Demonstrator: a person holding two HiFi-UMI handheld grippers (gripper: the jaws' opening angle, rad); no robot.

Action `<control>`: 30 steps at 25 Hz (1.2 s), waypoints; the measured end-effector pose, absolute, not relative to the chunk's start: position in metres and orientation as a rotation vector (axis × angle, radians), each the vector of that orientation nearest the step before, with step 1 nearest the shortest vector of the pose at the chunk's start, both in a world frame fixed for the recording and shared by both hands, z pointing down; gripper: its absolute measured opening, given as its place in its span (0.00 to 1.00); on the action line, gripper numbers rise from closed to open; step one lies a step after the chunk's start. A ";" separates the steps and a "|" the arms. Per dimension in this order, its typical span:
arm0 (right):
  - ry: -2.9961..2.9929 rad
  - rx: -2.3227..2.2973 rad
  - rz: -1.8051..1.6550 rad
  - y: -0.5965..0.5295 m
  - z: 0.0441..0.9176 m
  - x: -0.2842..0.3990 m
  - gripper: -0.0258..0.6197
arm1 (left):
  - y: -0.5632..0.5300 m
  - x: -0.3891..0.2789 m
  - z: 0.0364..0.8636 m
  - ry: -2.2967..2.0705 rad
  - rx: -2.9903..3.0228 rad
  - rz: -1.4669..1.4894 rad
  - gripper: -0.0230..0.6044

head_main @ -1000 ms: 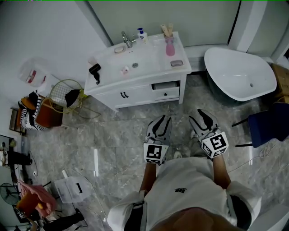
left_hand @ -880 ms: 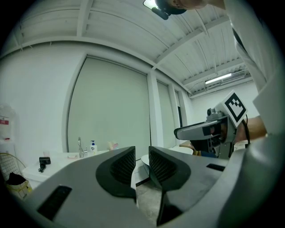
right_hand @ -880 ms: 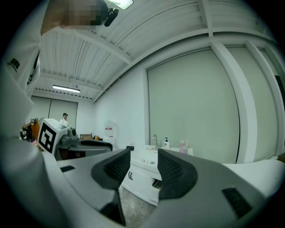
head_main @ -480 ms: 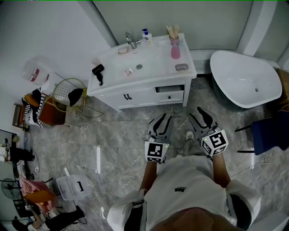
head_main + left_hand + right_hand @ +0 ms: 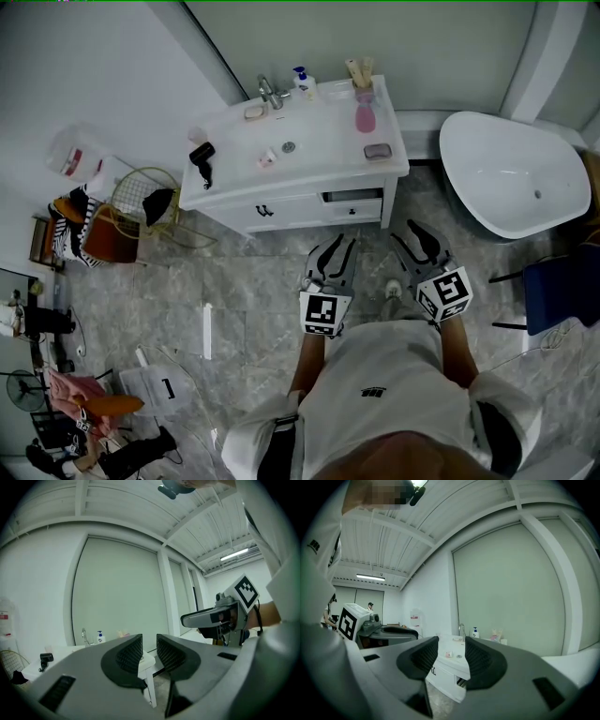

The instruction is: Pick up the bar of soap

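Observation:
A white vanity (image 5: 309, 178) stands ahead of me across the marble floor. A pinkish bar on a grey dish (image 5: 378, 151) rests at its right edge. A beige piece in a dish (image 5: 254, 112) sits by the faucet (image 5: 267, 91). A small pink-white item (image 5: 267, 159) lies in the basin and also shows between the right gripper's fingers (image 5: 449, 654). Which one is the soap I cannot tell. My left gripper (image 5: 336, 255) (image 5: 149, 651) and right gripper (image 5: 419, 246) (image 5: 452, 656) hover over the floor short of the vanity, both open by a narrow gap and empty.
On the vanity are a black hair dryer (image 5: 201, 155), a pump bottle (image 5: 302, 80) and a pink cup (image 5: 364, 114). A white bathtub (image 5: 511, 173) is at the right, with a blue chair (image 5: 562, 295) below it. A wire basket (image 5: 141, 197) and clutter are at the left.
The vanity and bathtub have slid slightly down and right in the head view as the person comes nearer. Both grippers keep their pose and gap.

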State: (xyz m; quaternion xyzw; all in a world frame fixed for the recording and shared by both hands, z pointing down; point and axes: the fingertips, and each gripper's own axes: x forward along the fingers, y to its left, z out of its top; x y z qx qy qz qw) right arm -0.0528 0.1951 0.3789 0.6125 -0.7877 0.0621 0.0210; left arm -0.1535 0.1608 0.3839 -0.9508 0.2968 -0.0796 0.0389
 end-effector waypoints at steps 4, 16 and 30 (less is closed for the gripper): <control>-2.450 1.884 0.203 0.176 0.377 -0.035 0.34 | 0.143 -0.135 0.382 0.924 -2.913 -0.249 0.19; -2.483 1.842 0.229 0.134 0.380 0.017 0.34 | 0.104 -0.083 0.381 0.970 -2.898 -0.271 0.19; -2.553 1.779 0.270 0.099 0.393 0.073 0.34 | 0.076 -0.031 0.384 1.054 -2.844 -0.313 0.19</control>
